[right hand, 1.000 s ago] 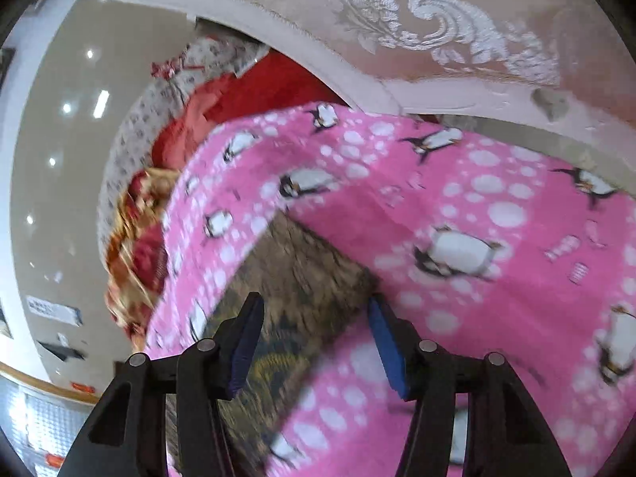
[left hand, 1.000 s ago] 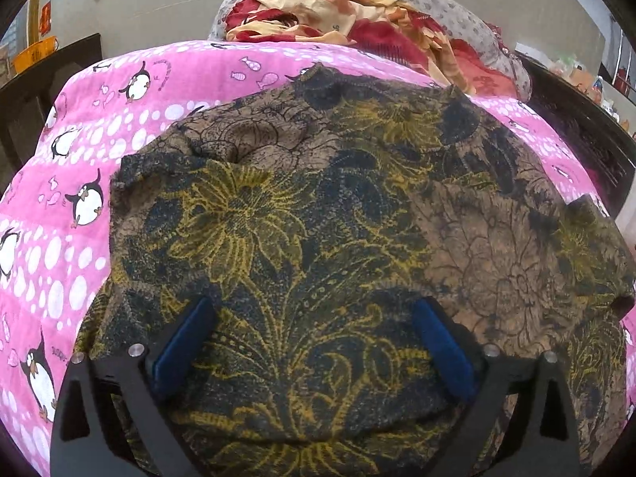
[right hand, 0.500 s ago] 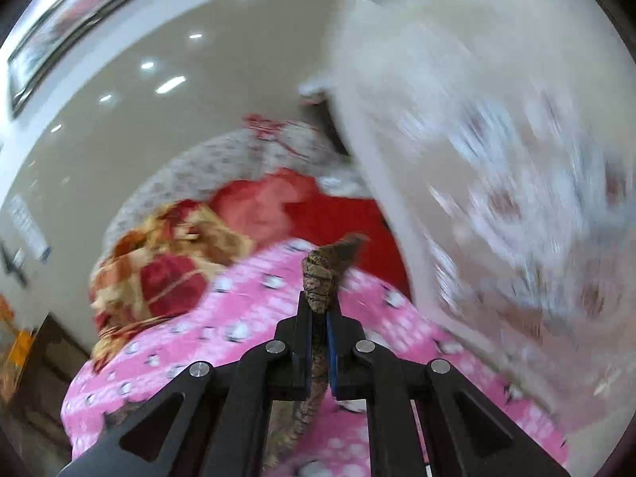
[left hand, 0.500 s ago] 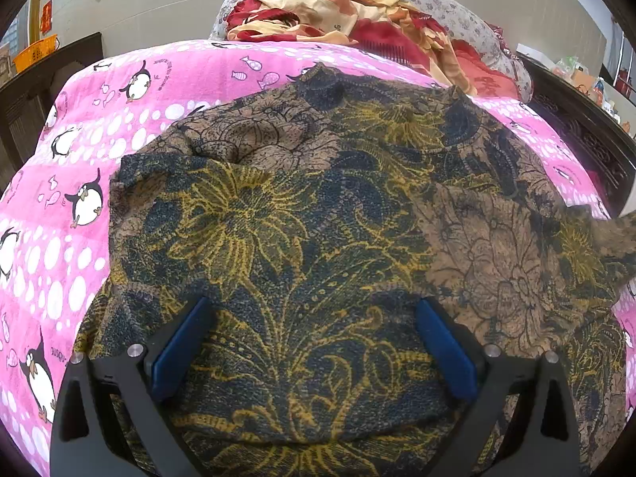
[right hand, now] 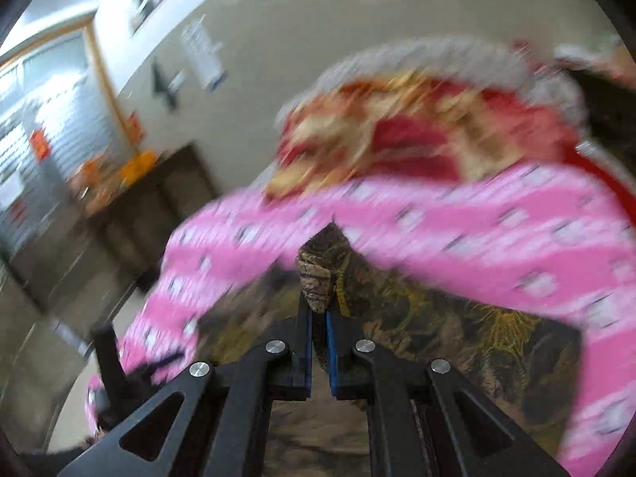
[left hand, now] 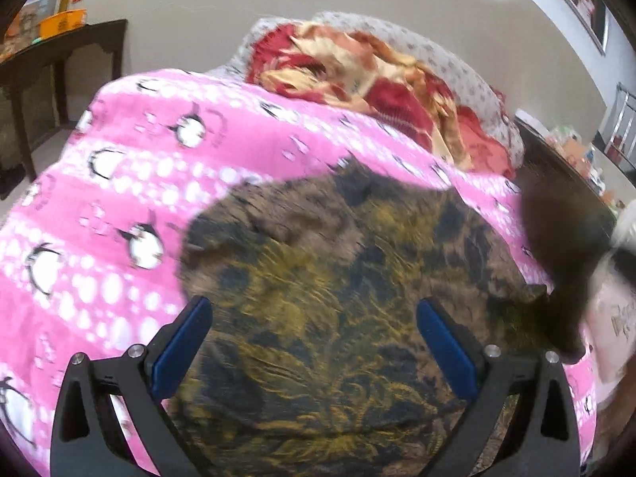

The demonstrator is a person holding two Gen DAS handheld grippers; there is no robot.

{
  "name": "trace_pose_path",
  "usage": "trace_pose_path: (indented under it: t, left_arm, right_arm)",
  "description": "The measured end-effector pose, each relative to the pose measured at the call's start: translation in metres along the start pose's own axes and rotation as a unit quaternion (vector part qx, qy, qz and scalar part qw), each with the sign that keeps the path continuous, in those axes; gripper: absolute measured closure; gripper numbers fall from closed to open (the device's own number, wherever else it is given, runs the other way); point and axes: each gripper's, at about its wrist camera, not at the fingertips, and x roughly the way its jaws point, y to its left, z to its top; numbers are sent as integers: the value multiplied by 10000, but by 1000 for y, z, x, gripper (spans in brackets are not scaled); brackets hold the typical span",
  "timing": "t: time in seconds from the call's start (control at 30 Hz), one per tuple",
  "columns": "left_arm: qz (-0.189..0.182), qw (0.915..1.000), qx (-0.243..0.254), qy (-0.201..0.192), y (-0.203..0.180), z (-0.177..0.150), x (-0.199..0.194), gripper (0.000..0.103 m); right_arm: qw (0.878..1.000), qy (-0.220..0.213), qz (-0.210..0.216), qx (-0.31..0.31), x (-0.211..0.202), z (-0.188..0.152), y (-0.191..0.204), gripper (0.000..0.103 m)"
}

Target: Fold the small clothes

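- The left gripper (left hand: 314, 351) has two matte black fingers built as open triangular frames, each with a cut-out window.
- Its inner faces carry flat blue pads (left hand: 181, 351).
- Round silver screw heads sit on top of each finger, two per side.
- The right gripper (right hand: 318, 318) has the same black skeletal frame, with triangular cut-outs near the camera.
- Its pads (right hand: 330, 351) are blue, thin and straight.
- Four silver screws show across its linkage.
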Motion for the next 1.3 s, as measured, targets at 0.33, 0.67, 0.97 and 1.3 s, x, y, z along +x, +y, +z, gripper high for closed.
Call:
trace_pose_path:
  t: [0.33, 0.67, 0.97, 1.3]
  left_arm:
    - [-1053, 9922, 160, 645, -9, -23, 19, 1]
    - [-2639, 9547, 99, 1374, -53, -37, 64, 1]
    - [-3223, 9290, -285, 1794, -62, -25, 91, 2]
    - [-2207, 9610, -208, 1653, -72, -31, 90, 100]
  right_arm:
    - [9878, 1236, -358, -876, 87, -127, 35, 55]
    - [9898, 1016, -632, -769, 7, -182, -10, 34]
    - [9888, 1075, -709, -748, 19, -176, -7, 33]
    - [9897, 1057, -689, -675, 22, -177, -10, 33]
